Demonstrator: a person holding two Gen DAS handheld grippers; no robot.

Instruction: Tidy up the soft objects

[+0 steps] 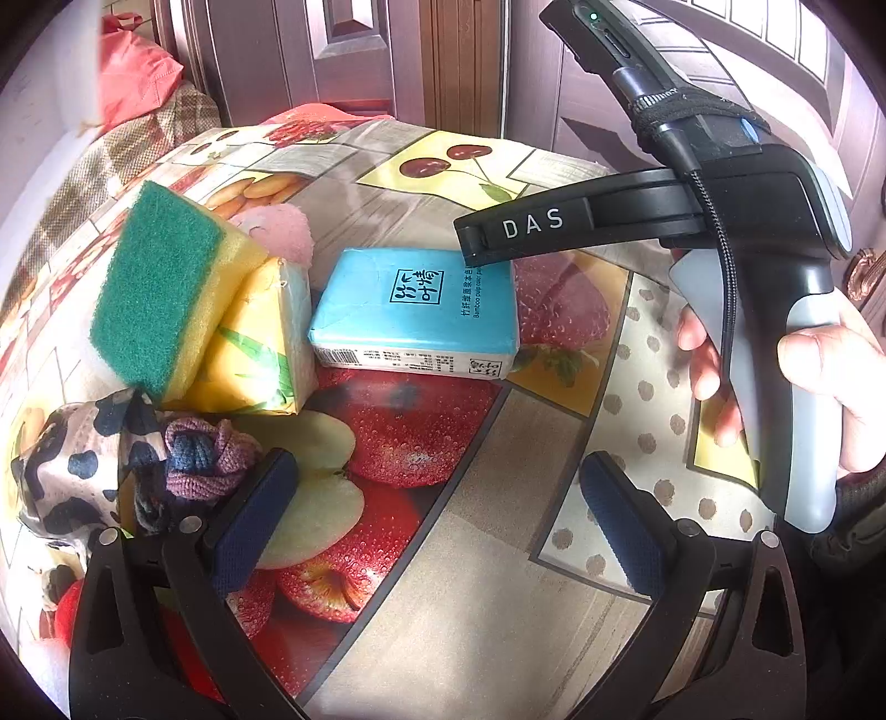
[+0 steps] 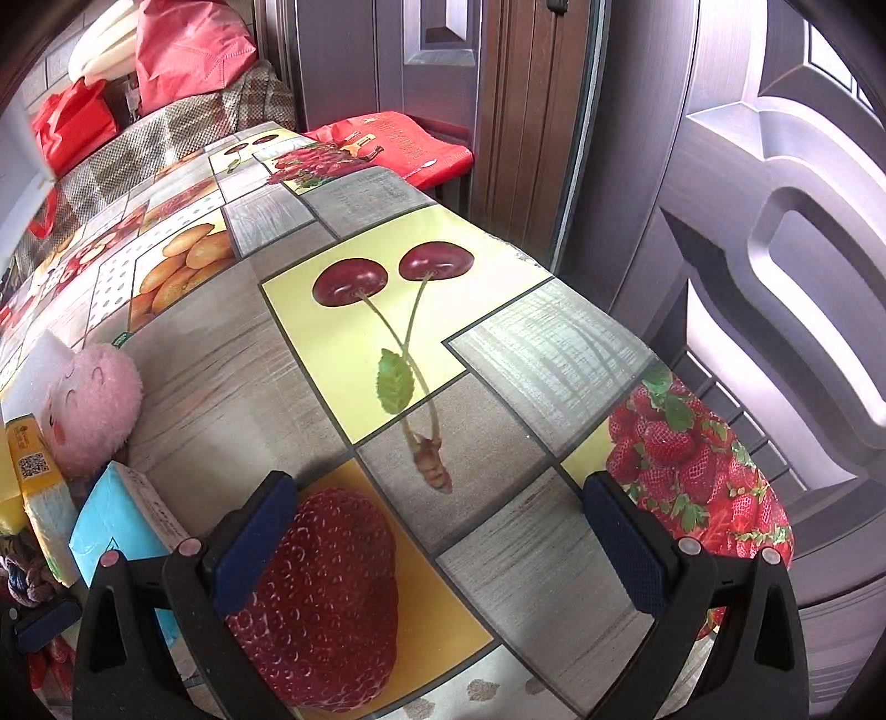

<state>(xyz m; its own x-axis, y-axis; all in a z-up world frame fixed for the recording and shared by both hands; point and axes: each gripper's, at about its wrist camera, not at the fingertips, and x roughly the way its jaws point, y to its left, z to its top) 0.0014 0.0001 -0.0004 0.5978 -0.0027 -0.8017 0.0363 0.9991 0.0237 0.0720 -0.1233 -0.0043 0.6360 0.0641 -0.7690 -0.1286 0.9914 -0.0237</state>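
In the left wrist view a blue tissue pack (image 1: 418, 313) lies on the fruit-print tablecloth (image 1: 487, 526). Left of it a green-and-yellow sponge (image 1: 166, 288) leans on a yellow tissue pack (image 1: 255, 360), with a pink plush toy (image 1: 279, 230) behind. A purple knitted scrunchie (image 1: 207, 457) and a cow-print cloth (image 1: 72, 471) lie at the near left. My left gripper (image 1: 437, 526) is open and empty above the cloth. My right gripper (image 2: 437, 548) is open and empty; its body (image 1: 720, 194) hovers right of the blue pack. The blue pack (image 2: 119, 520) and plush (image 2: 91, 404) show at the right wrist view's left edge.
The table's right edge (image 2: 720, 421) drops off next to a dark panelled door (image 2: 775, 249). A red bag (image 2: 398, 138) lies beyond the far end. Red bags (image 2: 183, 50) and a plaid cover (image 2: 183, 127) sit at the back left.
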